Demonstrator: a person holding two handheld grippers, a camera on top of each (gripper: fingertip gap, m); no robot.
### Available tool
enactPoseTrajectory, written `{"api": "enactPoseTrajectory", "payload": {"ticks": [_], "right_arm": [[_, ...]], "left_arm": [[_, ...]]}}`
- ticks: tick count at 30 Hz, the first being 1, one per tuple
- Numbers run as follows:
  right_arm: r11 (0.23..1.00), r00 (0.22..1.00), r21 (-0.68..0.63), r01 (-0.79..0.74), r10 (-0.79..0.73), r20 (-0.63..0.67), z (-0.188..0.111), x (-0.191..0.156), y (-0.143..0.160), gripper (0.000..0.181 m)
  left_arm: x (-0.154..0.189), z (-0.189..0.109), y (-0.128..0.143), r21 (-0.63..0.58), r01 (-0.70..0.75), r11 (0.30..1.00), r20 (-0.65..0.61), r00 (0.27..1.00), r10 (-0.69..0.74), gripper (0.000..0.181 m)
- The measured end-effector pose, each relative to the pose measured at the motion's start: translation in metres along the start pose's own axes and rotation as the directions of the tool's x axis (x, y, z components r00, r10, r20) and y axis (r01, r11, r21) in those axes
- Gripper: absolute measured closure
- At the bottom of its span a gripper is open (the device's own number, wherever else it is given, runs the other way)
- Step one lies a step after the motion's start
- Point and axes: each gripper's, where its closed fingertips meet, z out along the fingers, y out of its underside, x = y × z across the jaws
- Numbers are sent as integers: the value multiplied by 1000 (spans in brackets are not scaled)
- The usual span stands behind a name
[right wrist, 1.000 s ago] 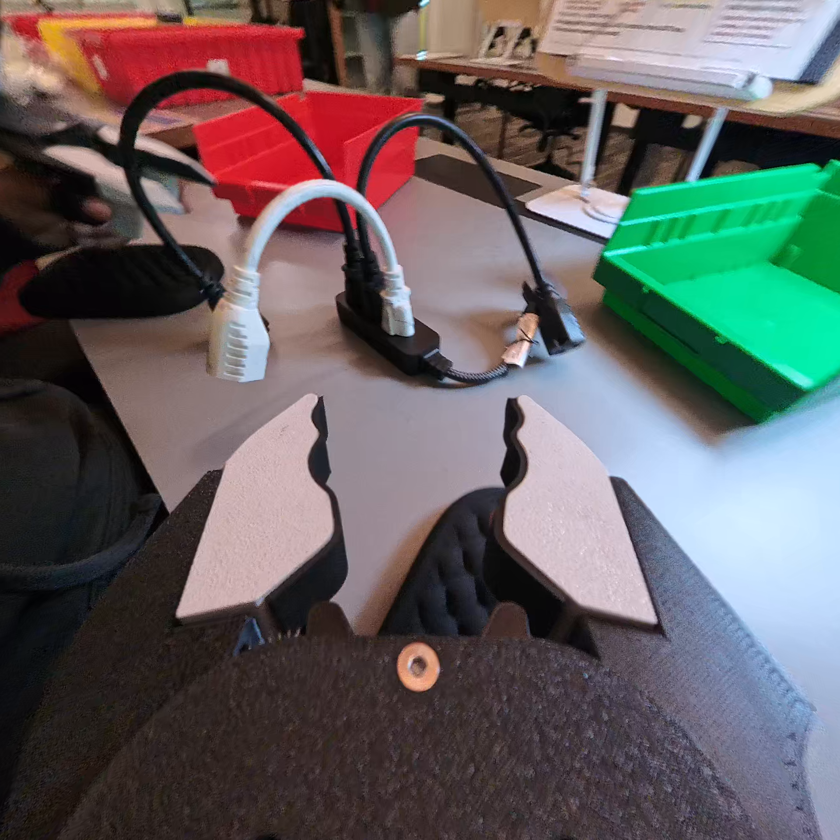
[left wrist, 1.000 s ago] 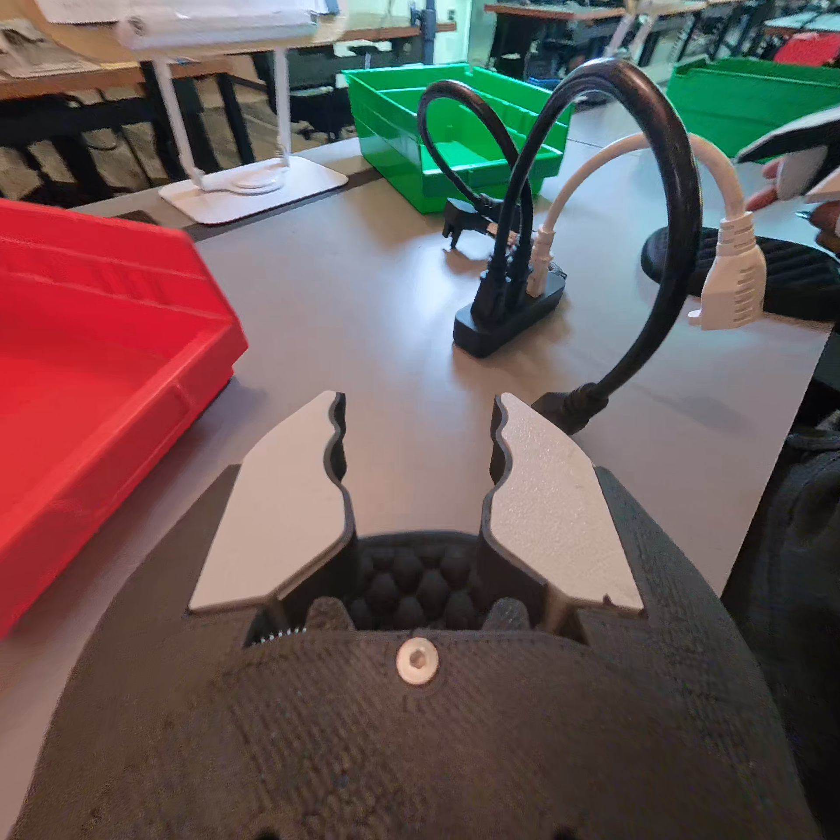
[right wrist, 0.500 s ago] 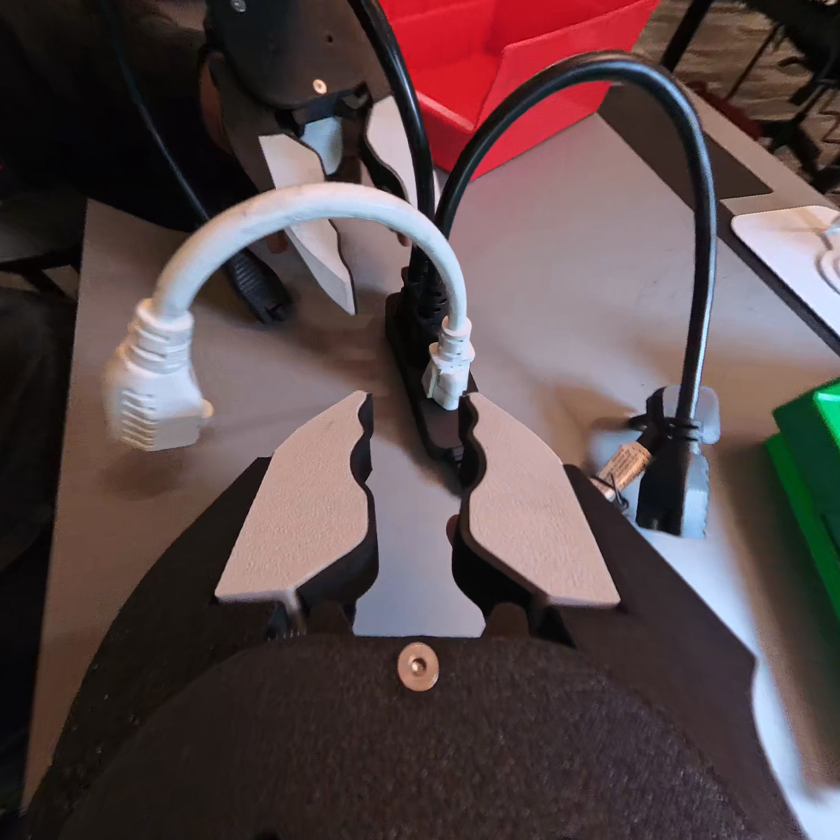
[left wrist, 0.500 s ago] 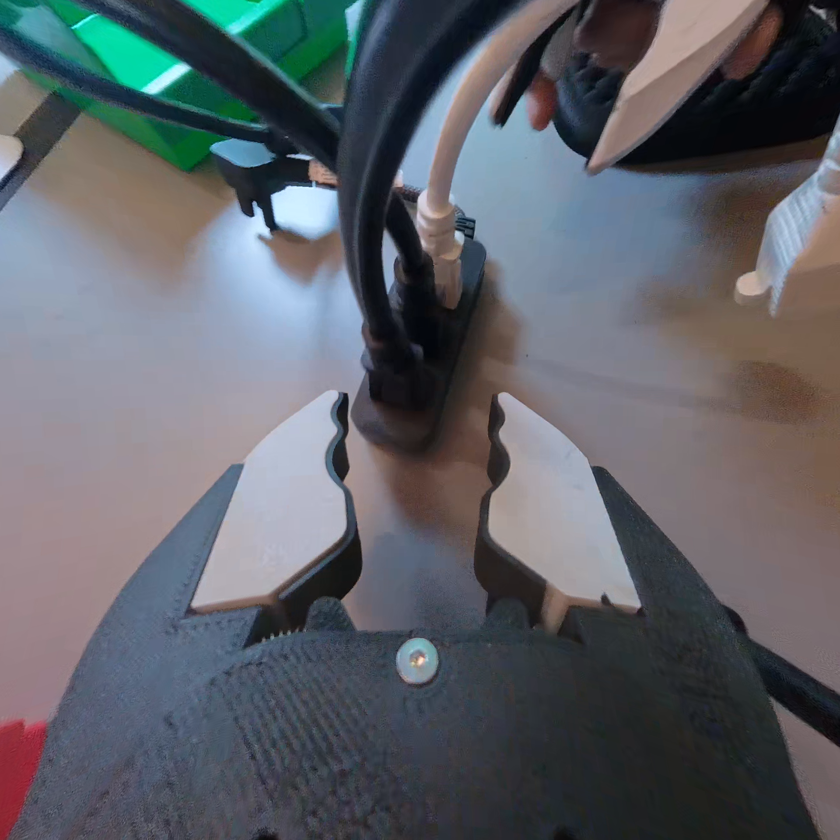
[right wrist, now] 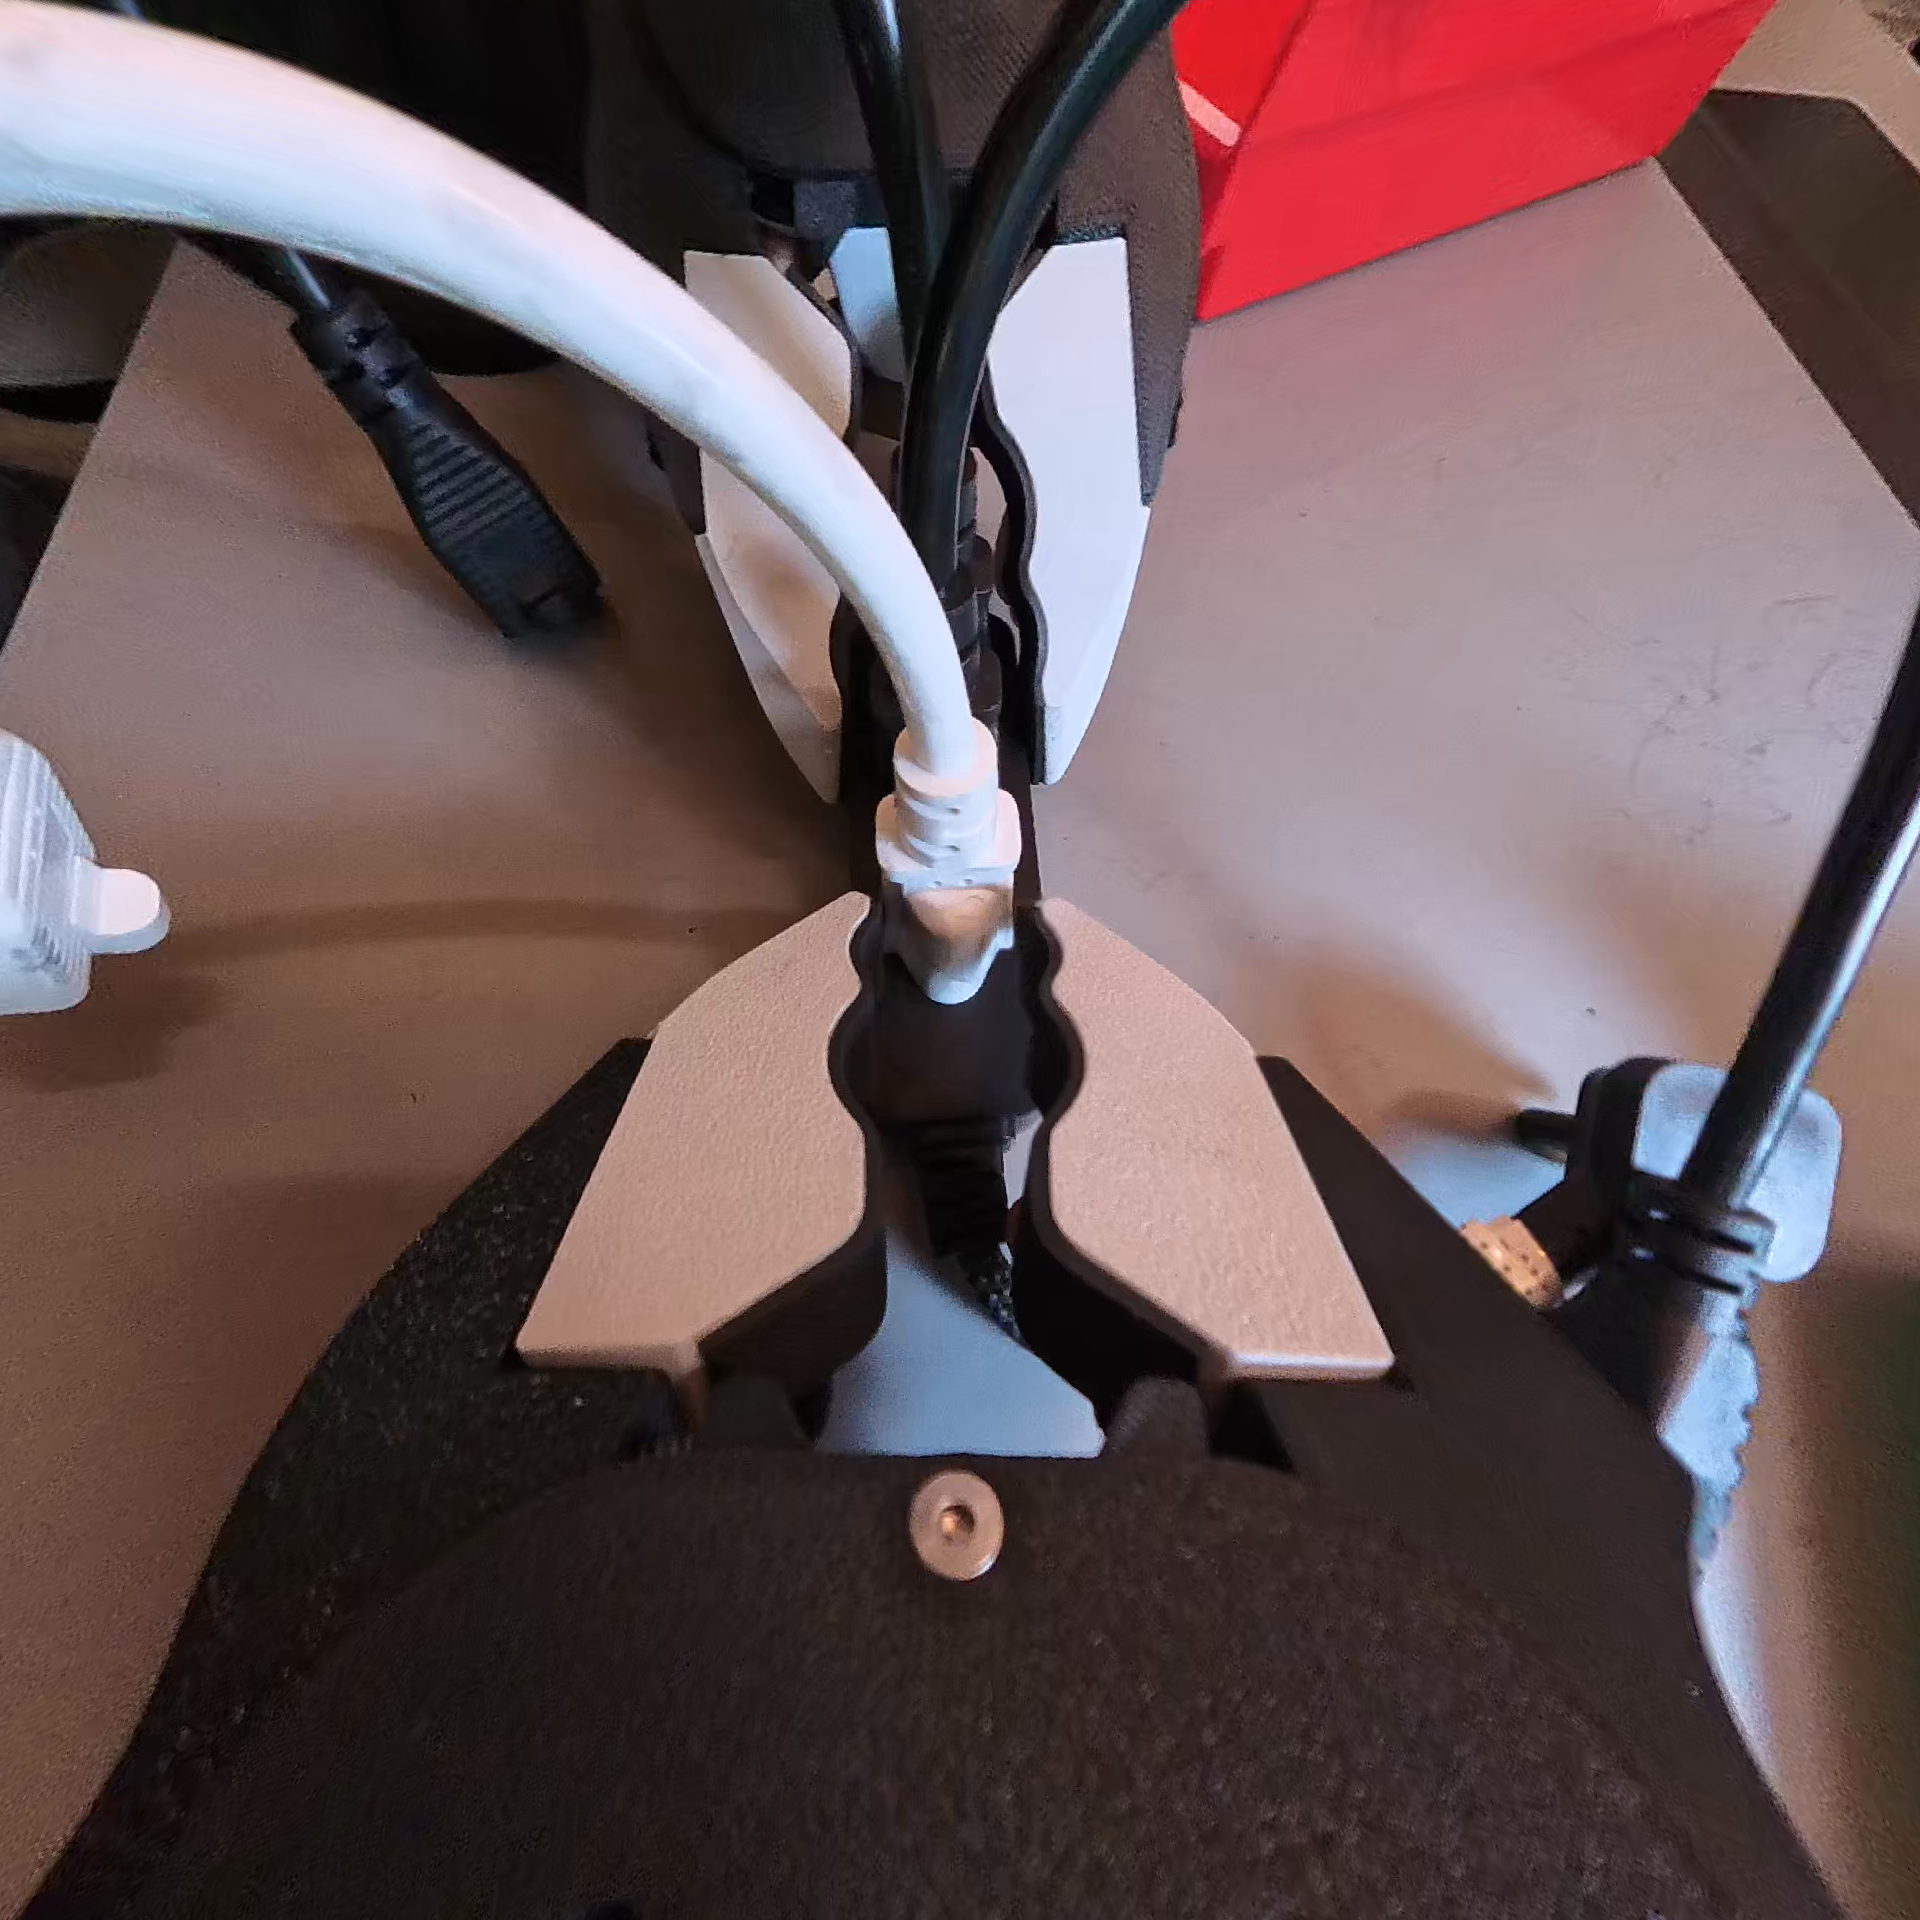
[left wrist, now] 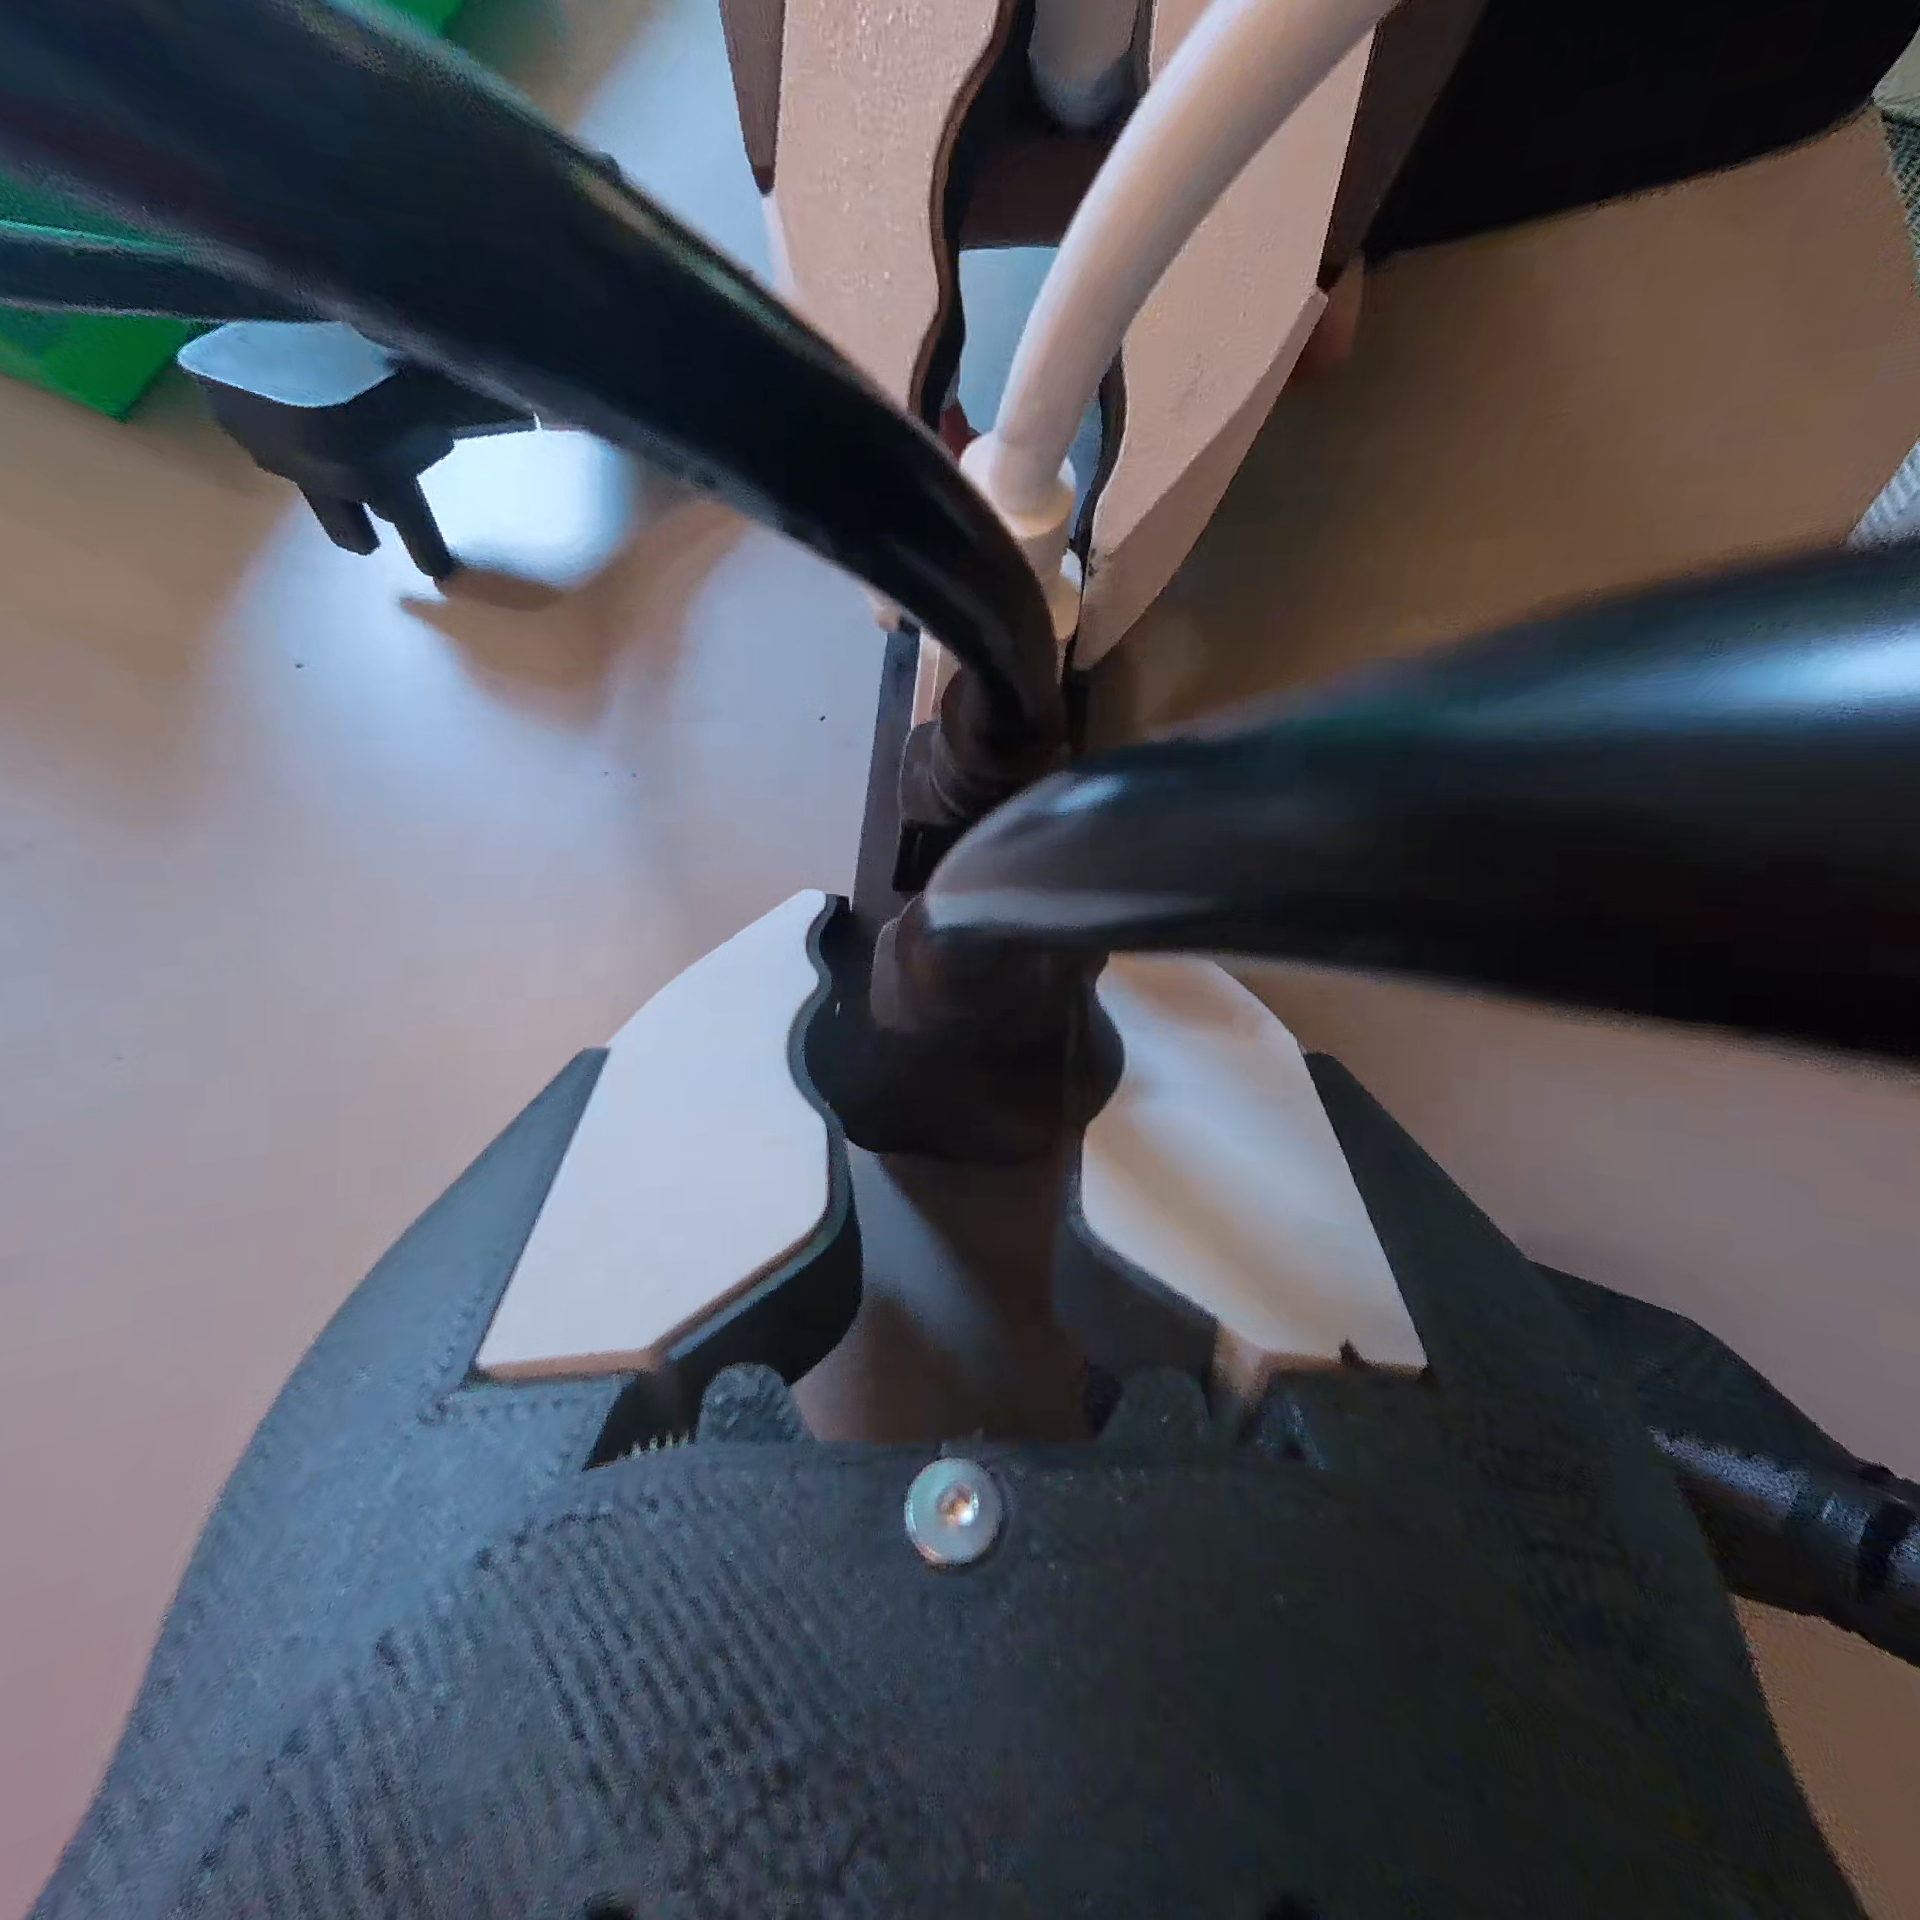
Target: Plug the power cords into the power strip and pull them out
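The black power strip [right wrist: 951, 1070] lies on the grey table with a white plug [right wrist: 945, 831] and two black plugs in it. My right gripper [right wrist: 951, 935] is shut on the strip's cable end, just behind the white plug. My left gripper [left wrist: 961, 997] is shut on the strip's other end [left wrist: 883, 748], at the nearest black plug [left wrist: 966, 1049]. Each gripper shows opposite the other: the right one in the left wrist view [left wrist: 1008, 623], the left one in the right wrist view [right wrist: 940, 769]. A white cord [left wrist: 1081, 270] and thick black cords [left wrist: 623, 291] arch over, hiding part of the strip.
A red bin [right wrist: 1455, 135] stands behind the strip and a green bin [left wrist: 62, 353] at the far left. The white cord's free end [right wrist: 52, 914], a black connector [right wrist: 468, 499] and the strip's own capped plug [right wrist: 1714, 1174] lie on the table nearby. One gripper's finger ends stand about 4 centimetres off the other's.
Both grippers moved in from opposite ends of the power strip, dropped low over the table and closed from open onto its two ends.
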Motion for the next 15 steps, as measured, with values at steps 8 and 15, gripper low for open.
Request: {"api": "enactPoseTrajectory", "payload": {"ticks": [8,15], "right_arm": [[995,997,102,18,-26,75,5,3,-10,158],[992,995,123,5,-17,97,8,7,-12,158]], "left_arm": [[-3,0,2,13,57,998,-97,994,-55,139],[-5,5,-1,17,4,1000,-62,998,-3,138]]}}
